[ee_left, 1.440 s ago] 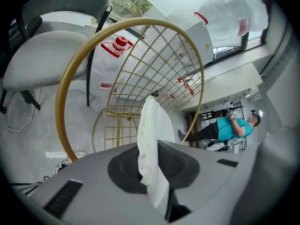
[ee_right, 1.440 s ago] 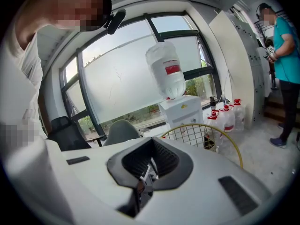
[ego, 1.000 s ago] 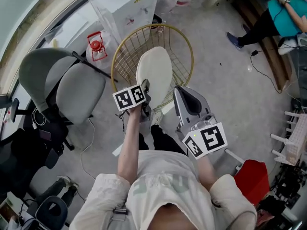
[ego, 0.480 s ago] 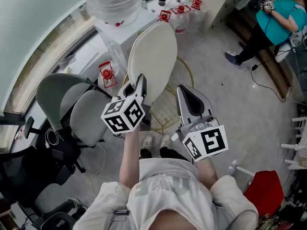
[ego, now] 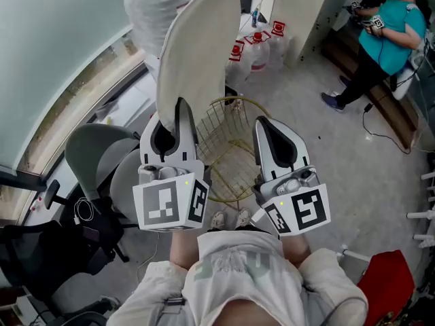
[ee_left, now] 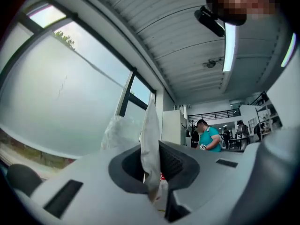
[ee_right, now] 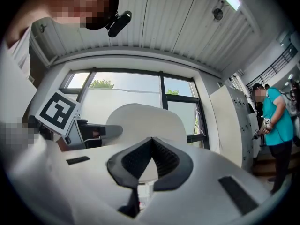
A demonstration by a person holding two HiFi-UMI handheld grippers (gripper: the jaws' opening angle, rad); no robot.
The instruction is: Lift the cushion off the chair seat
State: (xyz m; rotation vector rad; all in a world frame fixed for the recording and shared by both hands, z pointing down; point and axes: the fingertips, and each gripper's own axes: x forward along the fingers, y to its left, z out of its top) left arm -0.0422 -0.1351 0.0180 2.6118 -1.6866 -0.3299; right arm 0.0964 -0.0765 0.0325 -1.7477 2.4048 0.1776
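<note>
High above the gold wire chair [ego: 228, 156], the cream cushion [ego: 197, 53] stands on edge, clear of the seat and tilted toward the far side. The left gripper [ego: 178, 109] clamps the cushion's near rim. In the left gripper view the thin edge of the cushion runs upright between the two dark pads, which press on it from both sides. The right gripper [ego: 265, 126] hangs just to the right of the left one, apart from the cushion. Its jaws are closed tip to tip with nothing between them, and in the right gripper view the cushion's broad face fills the space beyond them.

To the left of the wire chair is a grey office chair [ego: 95, 156]. Clear water bottles with red caps [ego: 258, 49] stand on the floor on the far side. At the far right a person in a teal top [ego: 389, 32] stands by a wooden step.
</note>
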